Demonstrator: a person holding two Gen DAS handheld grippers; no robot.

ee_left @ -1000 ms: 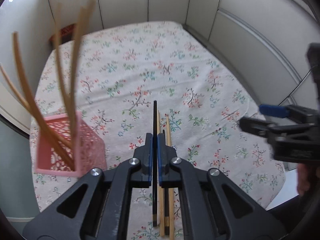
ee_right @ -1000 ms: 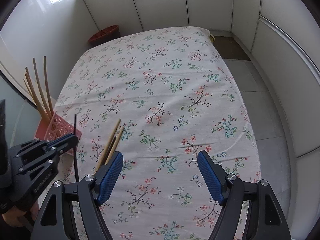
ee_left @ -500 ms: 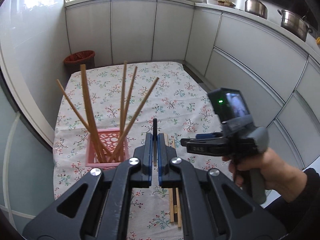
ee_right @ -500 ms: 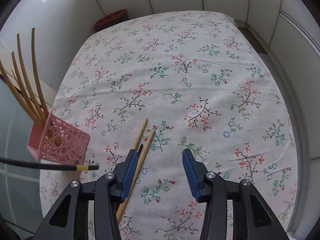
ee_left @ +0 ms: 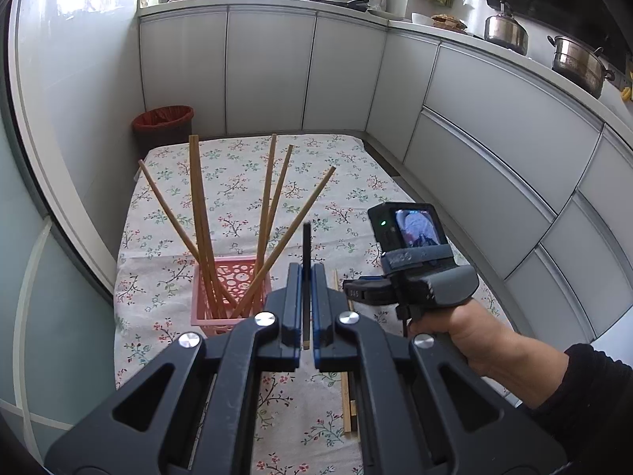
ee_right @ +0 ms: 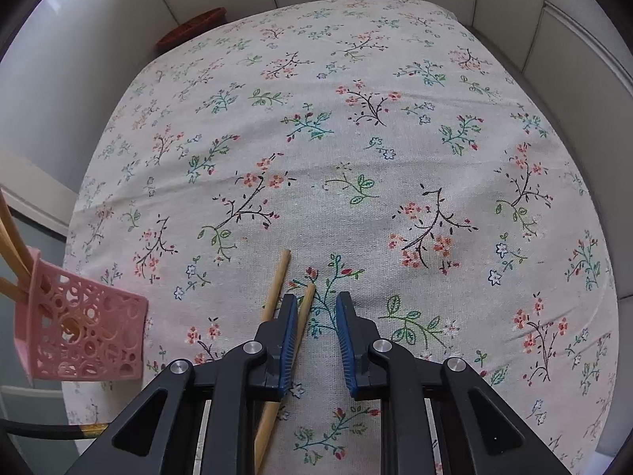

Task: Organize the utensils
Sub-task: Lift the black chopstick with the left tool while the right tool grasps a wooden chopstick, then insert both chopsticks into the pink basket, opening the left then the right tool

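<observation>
My left gripper [ee_left: 305, 273] is shut on a black chopstick [ee_left: 306, 245] that sticks up between its pads, just right of the pink basket [ee_left: 231, 297]. Several wooden chopsticks [ee_left: 199, 213] stand fanned out in that basket. My right gripper [ee_right: 316, 301] points down at the floral tablecloth [ee_right: 356, 158], and its jaws are closing. One wooden chopstick [ee_right: 304, 310] lies between them against the left pad, with a gap to the right pad. A second wooden chopstick [ee_right: 277, 283] lies just outside the left finger. The black chopstick's gold-banded end [ee_right: 89, 430] shows at the lower left.
A person's hand [ee_left: 455, 332] and dark sleeve hold the right tool over the table's near right part. The pink basket [ee_right: 83, 336] stands near the table's left edge. White cabinets [ee_left: 494, 138] run along the back and right. A red bin [ee_left: 162, 120] stands beyond the far edge.
The left gripper lifted and tilted up with the black chopstick, so basket and cabinets came into view. The right gripper came down over the two wooden chopsticks and its jaws narrowed around one.
</observation>
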